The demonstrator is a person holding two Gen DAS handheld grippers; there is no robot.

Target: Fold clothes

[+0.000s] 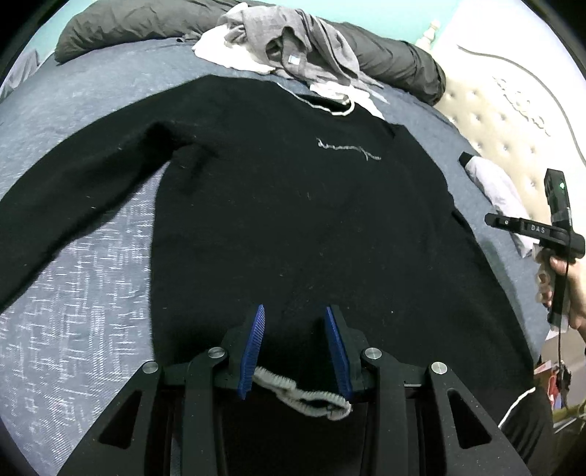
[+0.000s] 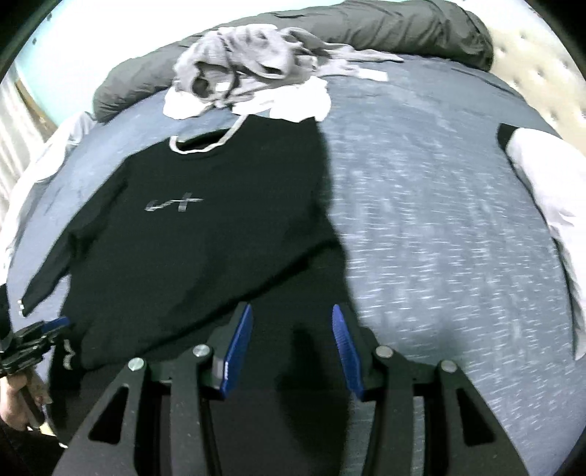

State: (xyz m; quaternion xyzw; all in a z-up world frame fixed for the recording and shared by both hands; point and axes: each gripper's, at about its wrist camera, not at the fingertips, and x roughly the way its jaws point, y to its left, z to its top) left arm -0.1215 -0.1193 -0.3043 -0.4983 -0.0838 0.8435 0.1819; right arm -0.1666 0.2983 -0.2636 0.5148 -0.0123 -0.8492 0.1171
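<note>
The black sweater [image 1: 293, 227] lies flat, front up, on the bed [image 1: 84, 278], one sleeve spread outward. The left hand-held gripper [image 1: 295, 318] hovers released over its white-trimmed hem [image 1: 311, 397]. The right hand-held gripper [image 2: 292, 316] is released above the sweater's side edge. Crumpled grey clothes [image 1: 293, 40] lie beyond the collar.

Bed with blue-grey heathered cover [image 2: 439, 227], cream tufted headboard [image 1: 487, 121], teal wall [image 1: 384, 14]
</note>
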